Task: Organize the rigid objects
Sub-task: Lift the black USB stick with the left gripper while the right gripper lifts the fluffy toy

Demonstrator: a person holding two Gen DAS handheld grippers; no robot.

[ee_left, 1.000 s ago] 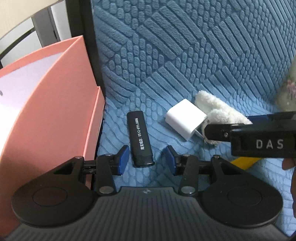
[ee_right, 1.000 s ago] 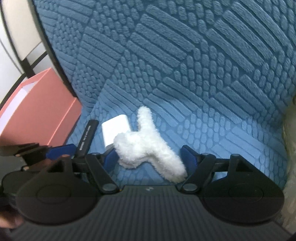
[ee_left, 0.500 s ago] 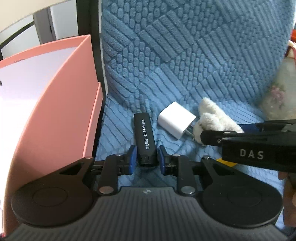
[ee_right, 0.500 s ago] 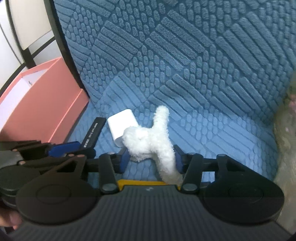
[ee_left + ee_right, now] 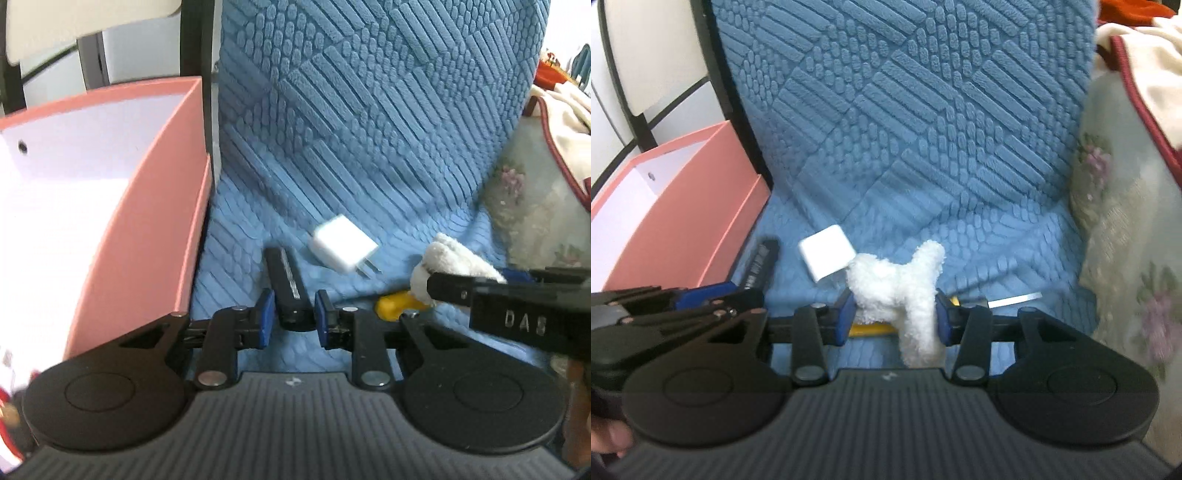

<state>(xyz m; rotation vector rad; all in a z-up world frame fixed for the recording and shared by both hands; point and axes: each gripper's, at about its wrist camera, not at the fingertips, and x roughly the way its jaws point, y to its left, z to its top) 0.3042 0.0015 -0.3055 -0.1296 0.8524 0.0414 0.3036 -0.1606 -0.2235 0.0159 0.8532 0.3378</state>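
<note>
Nothing sits in the pink box (image 5: 110,229) at frame left (charger (image 5: 341,248) untouched): left claw (image 5: 291,320) grips the black stick (image 5: 286,284), right claw (image 5: 895,318) clenches the fluffy toy (image 5: 901,288).

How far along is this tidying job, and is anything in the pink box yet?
The visible part of the pink box shows only its pale lining. In hand: the left gripper is shut on the black stick, and the right gripper is shut on the white fluffy toy. Left on the blue cover: the white charger and a yellow object.
</note>
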